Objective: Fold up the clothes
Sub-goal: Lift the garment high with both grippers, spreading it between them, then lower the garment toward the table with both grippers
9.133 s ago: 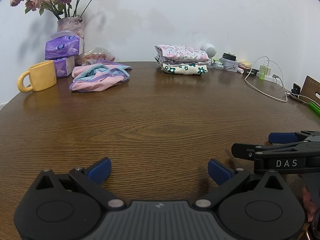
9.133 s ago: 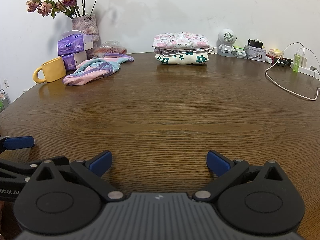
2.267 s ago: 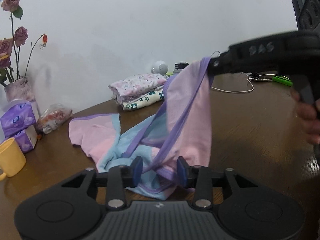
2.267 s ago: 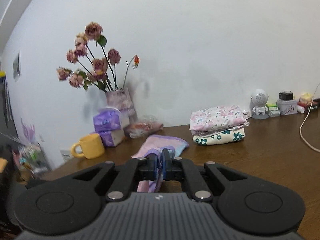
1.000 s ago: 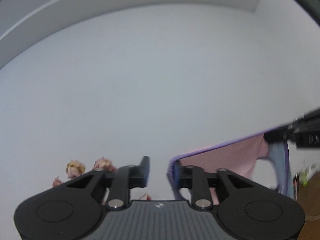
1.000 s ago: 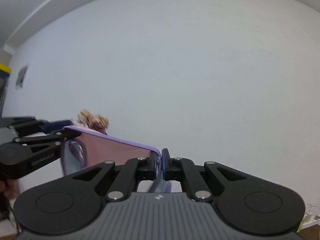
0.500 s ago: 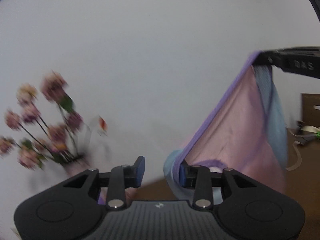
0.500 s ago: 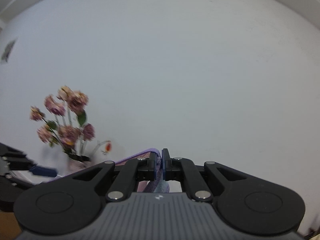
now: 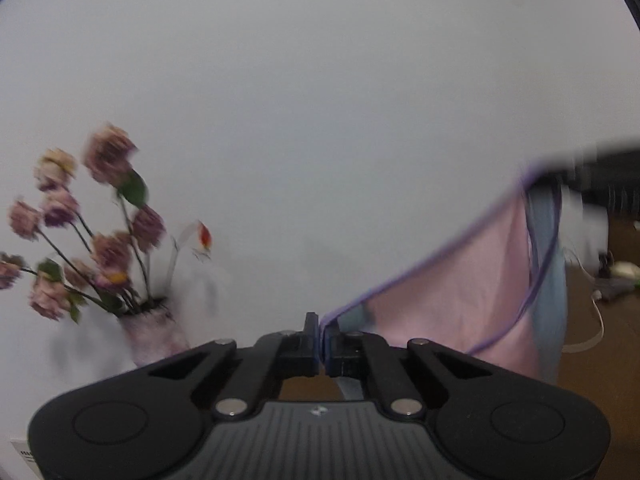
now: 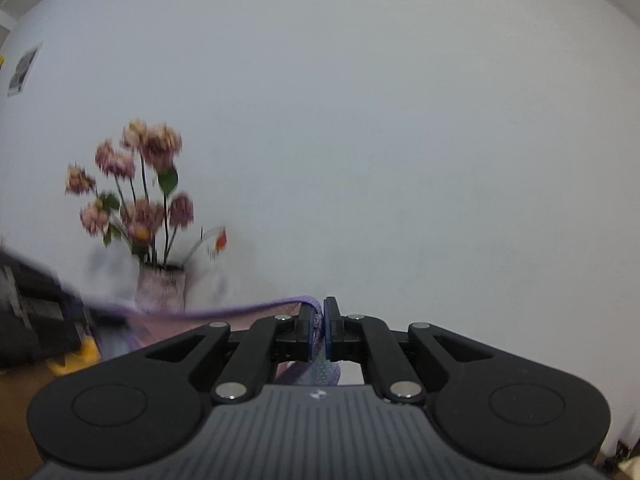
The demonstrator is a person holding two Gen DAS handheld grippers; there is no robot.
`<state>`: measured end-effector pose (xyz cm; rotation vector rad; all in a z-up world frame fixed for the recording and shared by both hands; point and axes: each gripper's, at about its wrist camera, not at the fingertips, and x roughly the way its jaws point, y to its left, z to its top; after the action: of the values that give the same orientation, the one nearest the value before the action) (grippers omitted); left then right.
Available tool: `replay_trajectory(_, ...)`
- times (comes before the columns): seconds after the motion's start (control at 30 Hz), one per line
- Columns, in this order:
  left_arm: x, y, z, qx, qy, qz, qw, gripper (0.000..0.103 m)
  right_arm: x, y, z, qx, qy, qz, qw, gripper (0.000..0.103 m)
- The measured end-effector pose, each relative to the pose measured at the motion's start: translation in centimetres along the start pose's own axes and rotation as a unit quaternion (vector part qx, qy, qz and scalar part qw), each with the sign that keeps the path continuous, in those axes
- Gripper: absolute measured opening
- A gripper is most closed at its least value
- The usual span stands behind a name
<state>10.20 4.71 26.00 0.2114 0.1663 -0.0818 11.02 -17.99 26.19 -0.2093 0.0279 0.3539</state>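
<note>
Cloth: the pink cloth [image 9: 460,300] is held up in the air, its purple edge stretched sideways between both claws
Left gripper [image 9: 321,338]: pinched tight on one corner
Right gripper [image 10: 323,330]: pinched tight on the other corner
Vase [image 10: 160,290]: seen behind, by the wall

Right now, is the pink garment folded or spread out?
Spread out in the air. The pink garment hangs stretched between the left gripper and the right gripper, both jaws shut on its purple-trimmed edge.

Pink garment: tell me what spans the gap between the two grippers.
Only the pink garment itself: its purple-trimmed edge runs from the left gripper up to the right gripper, shown in the left wrist view.
</note>
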Motion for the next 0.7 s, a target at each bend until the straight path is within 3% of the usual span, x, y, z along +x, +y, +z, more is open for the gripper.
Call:
replay_trajectory(0.17, -1.4, -1.0, 0.6, 0.0, -0.028, 0.03, 0.9991, 0.002, 2.5, -0.6, -3.6, 0.024, 0.079, 0.044, 0.996, 0.004)
replay_trajectory(0.33, -1.7, -2.6, 0.4, 0.013, -0.028, 0.032, 0.999, 0.002, 4.9, 0.8, -7.3, 0.035, 0.151, 0.085, 0.984, 0.005)
replay_trajectory(0.53, -2.4, -4.0, -2.2, 0.015, -0.021, 0.019, 0.9995, 0.002, 7.2, 3.0, -12.0, 0.079, 0.232, 0.139, 0.96, 0.008)
replay_trajectory(0.7, -3.5, -4.8, -5.6, 0.013, -0.013, 0.004, 0.9998, 0.002, 8.8, 5.3, -16.6, 0.119, 0.299, 0.185, 0.929, 0.01)
